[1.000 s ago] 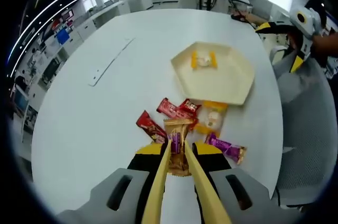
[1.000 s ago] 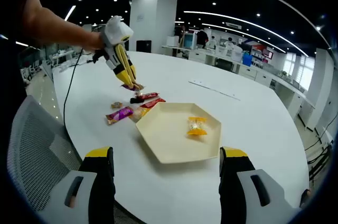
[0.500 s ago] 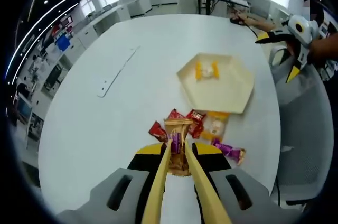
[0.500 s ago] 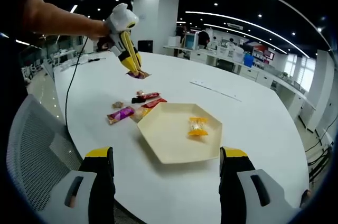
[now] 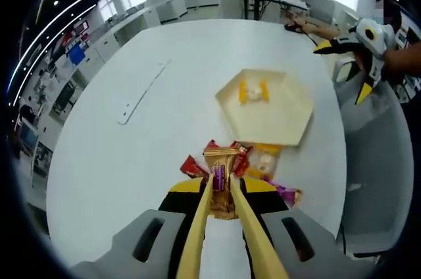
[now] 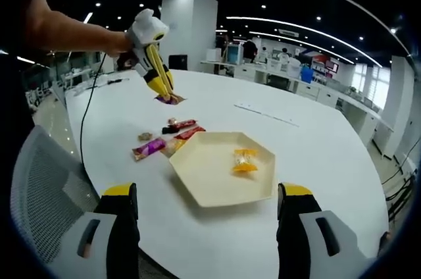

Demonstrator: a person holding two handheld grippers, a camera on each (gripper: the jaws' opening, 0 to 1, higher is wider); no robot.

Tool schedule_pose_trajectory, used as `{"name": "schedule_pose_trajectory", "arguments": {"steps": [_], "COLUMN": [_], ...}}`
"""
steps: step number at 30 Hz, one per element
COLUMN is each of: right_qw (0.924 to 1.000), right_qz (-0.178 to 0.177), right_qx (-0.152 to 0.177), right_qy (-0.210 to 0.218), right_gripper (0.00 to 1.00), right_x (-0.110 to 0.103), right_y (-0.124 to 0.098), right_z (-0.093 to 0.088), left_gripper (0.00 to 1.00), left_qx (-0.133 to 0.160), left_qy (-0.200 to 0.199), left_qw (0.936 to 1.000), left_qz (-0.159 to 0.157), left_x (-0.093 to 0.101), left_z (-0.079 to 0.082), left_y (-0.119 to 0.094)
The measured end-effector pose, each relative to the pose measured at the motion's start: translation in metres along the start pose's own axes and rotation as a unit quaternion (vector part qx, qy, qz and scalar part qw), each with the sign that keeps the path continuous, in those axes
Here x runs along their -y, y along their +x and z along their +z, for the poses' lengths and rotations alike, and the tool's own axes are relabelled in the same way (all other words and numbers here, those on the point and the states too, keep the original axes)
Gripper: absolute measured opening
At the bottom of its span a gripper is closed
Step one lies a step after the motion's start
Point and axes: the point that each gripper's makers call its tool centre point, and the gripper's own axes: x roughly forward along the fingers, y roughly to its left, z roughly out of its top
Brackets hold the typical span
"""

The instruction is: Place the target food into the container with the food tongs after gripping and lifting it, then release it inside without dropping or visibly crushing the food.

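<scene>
Two yellow tongs (image 5: 220, 190) on the left gripper (image 5: 219, 180) pinch a glossy gold-and-purple snack packet (image 5: 220, 172) at lower centre; its print is unreadable. The right gripper (image 6: 205, 226) stands wide apart and empty below the cream hexagonal tray (image 6: 210, 177).

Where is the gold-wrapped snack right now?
The gold-wrapped snack is clamped between the tongs of the left gripper, held in the air above the loose snacks on the table, short of the tray.

The left claw (image 6: 168, 97) has carried the gold packet (image 5: 220, 172) higher above the table (image 5: 131, 147).
</scene>
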Motion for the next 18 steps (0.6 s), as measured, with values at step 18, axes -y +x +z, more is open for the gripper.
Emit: {"name": "schedule_pose_trajectory", "arguments": {"steps": [18], "right_qw": [0.9998], "right_qz": [0.005], "right_qx": [0.017], "right_qy": [0.013], "right_gripper": [0.99], "right_x": [-0.001], "right_y": [-0.001], "right_z": [0.006], "left_gripper": [0.17], "left_qx": [0.003], "left_qy": [0.019], "left_qw": [0.9997], "left_qz": [-0.017], "left_x": [0.018], "left_z": [0.024], "left_y": [0.015]}}
